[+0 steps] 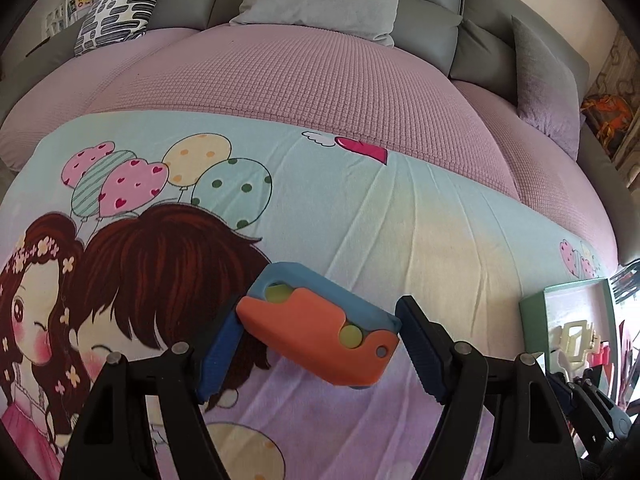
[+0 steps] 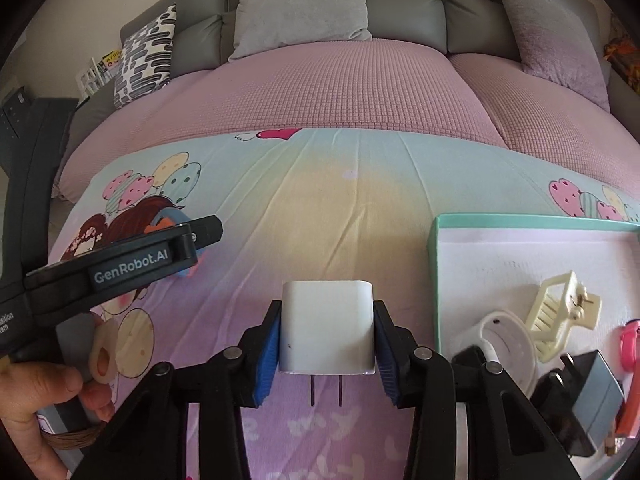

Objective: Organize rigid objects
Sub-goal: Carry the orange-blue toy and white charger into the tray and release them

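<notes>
An orange and blue toy block (image 1: 320,332) with yellow-green dots lies on the cartoon-print sheet between the fingers of my left gripper (image 1: 320,344). The left finger touches it; the right finger stands a little apart, so the jaws are open. My right gripper (image 2: 326,344) is shut on a white plug charger (image 2: 327,326), prongs pointing down, held above the sheet. The left gripper (image 2: 176,240) also shows in the right wrist view, over the toy block (image 2: 168,218).
A teal-rimmed tray (image 2: 436,280) sits at the right, holding a cream hair claw (image 2: 560,312), a white round gadget (image 2: 504,344), a dark adapter (image 2: 592,396) and a pink item (image 2: 630,348). The tray (image 1: 532,312) shows in the left wrist view. Grey sofa cushions (image 2: 300,4) lie behind.
</notes>
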{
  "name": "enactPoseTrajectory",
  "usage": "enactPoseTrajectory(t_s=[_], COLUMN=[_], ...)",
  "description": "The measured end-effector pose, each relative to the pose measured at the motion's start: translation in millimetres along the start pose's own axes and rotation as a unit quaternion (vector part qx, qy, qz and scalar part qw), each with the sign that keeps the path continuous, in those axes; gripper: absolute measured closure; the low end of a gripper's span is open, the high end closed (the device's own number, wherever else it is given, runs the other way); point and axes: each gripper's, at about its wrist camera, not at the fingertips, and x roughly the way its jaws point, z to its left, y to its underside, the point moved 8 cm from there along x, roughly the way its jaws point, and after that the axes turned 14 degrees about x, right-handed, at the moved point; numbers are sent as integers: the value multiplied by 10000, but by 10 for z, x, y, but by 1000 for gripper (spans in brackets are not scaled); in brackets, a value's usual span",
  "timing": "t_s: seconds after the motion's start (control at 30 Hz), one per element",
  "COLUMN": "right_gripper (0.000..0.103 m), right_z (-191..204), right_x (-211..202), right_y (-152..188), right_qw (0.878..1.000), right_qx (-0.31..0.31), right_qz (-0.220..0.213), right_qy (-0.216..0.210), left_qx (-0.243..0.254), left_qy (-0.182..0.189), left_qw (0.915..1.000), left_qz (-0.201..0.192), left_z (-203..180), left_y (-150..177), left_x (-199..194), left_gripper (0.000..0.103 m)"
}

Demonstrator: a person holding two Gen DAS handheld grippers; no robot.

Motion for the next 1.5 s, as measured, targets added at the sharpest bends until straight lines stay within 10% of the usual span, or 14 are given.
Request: enactPoseTrajectory(t_s=[0.57, 1.5], right_gripper=[58, 58], right_z=[-1321, -2928], right_x=[-1199, -1458], right_y=[320, 96], right_qw=[9864, 9517], right_qx=[1258, 2413], right_qz=[-960, -1683], right_qy=[453, 875], left_qx=[313, 1497], left_qy=[708, 1015], left_qw=[9929, 9795], left_qz=[-902, -890], left_z=[-1408, -3024], left_y=[364, 707], left_x=[-960, -760], left_gripper=[25, 25])
